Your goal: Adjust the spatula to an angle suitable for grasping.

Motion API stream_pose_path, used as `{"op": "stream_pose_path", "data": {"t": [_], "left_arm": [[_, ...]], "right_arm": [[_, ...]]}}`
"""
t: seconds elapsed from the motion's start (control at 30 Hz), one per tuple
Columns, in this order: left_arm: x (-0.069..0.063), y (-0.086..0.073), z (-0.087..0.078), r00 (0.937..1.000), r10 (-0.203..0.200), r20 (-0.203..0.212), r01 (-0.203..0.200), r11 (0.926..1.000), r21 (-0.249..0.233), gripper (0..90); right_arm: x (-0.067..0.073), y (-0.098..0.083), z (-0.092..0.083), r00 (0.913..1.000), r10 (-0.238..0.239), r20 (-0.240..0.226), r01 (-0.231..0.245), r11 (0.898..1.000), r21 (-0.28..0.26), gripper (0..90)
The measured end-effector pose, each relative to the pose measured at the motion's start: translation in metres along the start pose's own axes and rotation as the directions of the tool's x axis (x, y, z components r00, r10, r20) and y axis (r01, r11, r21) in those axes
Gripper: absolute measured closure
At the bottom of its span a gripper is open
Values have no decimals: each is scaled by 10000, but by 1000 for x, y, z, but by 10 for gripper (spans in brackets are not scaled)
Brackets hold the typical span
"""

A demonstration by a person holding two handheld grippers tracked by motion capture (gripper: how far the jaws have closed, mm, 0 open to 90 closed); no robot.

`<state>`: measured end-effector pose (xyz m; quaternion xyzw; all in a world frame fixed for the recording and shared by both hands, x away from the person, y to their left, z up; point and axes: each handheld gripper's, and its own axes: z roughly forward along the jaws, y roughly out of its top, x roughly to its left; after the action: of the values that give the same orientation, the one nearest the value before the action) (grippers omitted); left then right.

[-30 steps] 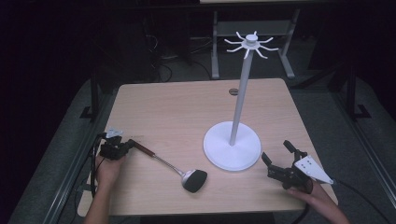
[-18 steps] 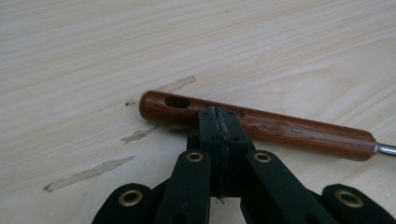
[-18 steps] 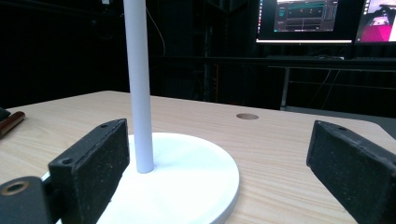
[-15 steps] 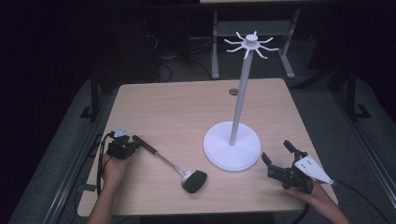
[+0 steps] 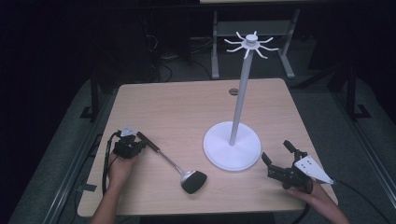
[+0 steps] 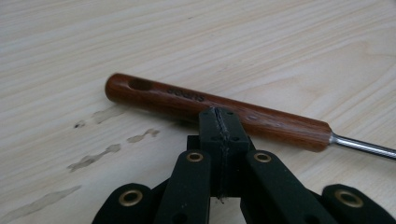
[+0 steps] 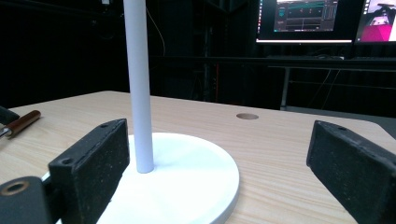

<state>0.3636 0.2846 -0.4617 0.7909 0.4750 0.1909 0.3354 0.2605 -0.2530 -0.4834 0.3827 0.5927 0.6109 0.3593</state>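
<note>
Ladle (image 5: 173, 163) is lying flat on the wooden table (image 5: 187, 107), front-left part, with its brown wooden handle pointing back-left and the dark bowl end toward the front edge. From the high view, the left gripper (image 5: 138, 145) sits right at the tip of that handle, held in the person's left hand (image 5: 120, 168). Over to the right stands a white stand (image 5: 232, 148), round base flat on the table, tall pole, little hooks spread out at the top. The right gripper (image 5: 276, 156) is just beside the base on its front-right side, jaws spread wide with nothing between them, in the right hand (image 5: 312, 191).

Left gripper view: the two black jaws are pressed together, no gap, nothing pinched. Their tip is right up against the side of the ladle's wooden handle (image 6: 219, 110), about mid-length; can't tell if it actually touches. The handle has a hanging hole near its end, and the metal shaft (image 6: 364, 145) runs off to the right. A few faint smudges mark the table (image 6: 280, 42).

Right gripper view: both jaws stand far apart, and the stand's pole (image 7: 138, 84) and base (image 7: 187, 182) sit between them farther off, not touched. The ladle handle's end (image 7: 21, 122) peeks in at the far left. Monitors (image 7: 306, 18) glow in the dark background.
</note>
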Motion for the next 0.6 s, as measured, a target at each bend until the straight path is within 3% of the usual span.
{"op": "stream_pose_path", "data": {"t": [0.33, 0.6], "left_arm": [[-16, 10, 11, 9987, 419, 287, -415, 9991, -124, 897], [-24, 21, 20, 9981, 384, 485, -370, 9989, -281, 897]], "right_arm": [[0, 0, 0, 10000, 4, -1, -4, 10000, 2, 55], [0, 0, 0, 10000, 5, 8, -5, 10000, -2, 55]]}}
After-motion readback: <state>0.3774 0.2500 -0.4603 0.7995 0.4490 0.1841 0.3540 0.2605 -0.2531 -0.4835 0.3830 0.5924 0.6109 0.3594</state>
